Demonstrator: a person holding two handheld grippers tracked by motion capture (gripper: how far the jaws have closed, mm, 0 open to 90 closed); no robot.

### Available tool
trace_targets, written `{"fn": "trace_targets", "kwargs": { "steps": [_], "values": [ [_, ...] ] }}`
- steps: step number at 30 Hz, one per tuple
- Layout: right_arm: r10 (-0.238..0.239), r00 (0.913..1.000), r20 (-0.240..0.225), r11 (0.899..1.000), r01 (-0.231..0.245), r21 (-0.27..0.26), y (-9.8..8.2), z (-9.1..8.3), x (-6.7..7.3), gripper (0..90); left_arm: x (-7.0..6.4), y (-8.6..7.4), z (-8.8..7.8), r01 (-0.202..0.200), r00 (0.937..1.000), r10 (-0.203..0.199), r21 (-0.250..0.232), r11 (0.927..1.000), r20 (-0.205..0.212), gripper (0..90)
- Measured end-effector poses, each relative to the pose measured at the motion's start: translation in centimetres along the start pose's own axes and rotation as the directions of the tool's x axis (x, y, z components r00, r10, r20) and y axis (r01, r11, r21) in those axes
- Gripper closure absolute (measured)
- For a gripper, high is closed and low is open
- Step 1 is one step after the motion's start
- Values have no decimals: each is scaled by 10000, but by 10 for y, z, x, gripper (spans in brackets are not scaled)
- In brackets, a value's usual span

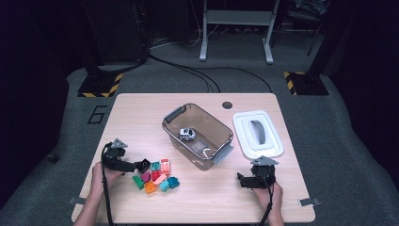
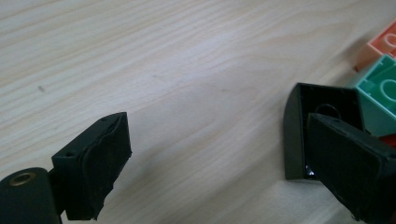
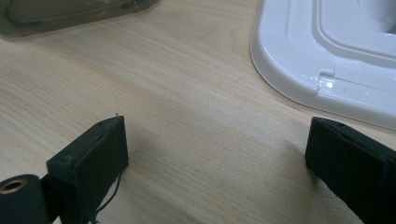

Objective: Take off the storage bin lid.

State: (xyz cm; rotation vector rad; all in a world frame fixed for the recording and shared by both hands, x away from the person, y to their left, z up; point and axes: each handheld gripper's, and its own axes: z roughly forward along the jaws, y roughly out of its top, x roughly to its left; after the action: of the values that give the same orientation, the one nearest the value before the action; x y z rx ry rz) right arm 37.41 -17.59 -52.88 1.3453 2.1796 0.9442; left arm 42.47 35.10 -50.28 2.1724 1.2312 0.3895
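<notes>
Left gripper view: the left tongs [image 2: 215, 163] stand released, one jaw inside a hollow black plastic block [image 2: 322, 126] on the pale wooden bench [image 2: 187, 70]; the right tongs [image 3: 215, 163] gape, released.

On the table [image 1: 141, 113] there were two grippers, one clear bin [image 1: 197, 135], one white lid [image 1: 258, 133] and one toy car [image 1: 187, 134]. About nine bricks [image 1: 157, 176] lay clustered; their exact number could not be told.
</notes>
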Motion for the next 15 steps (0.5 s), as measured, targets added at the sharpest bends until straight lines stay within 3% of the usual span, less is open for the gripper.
{"fn": "trace_targets", "kwargs": {
  "steps": [3,5,9,12,15],
  "values": [
    [8,10000,-6,10000,-8,-7,0,0,0,54,-2,4,-5,-126,9999,126,-268,9996,-3,90],
    [6,10000,-16,10000,-6,-3,0,0,0,54,-7,7,-6,-184,9993,193,-278,9994,326,95],
    [7,10000,-12,10000,-7,-8,0,0,0,55,-16,15,-5,-497,9965,502,-98,9987,674,106],
    [26,10000,3,10000,-26,-15,0,0,0,57,-23,21,0,-499,9941,477,195,9986,976,101],
    [4,10000,-6,10000,-4,-26,0,0,-1,59,-29,24,6,-500,9941,462,366,9981,984,105]
  ]
}}
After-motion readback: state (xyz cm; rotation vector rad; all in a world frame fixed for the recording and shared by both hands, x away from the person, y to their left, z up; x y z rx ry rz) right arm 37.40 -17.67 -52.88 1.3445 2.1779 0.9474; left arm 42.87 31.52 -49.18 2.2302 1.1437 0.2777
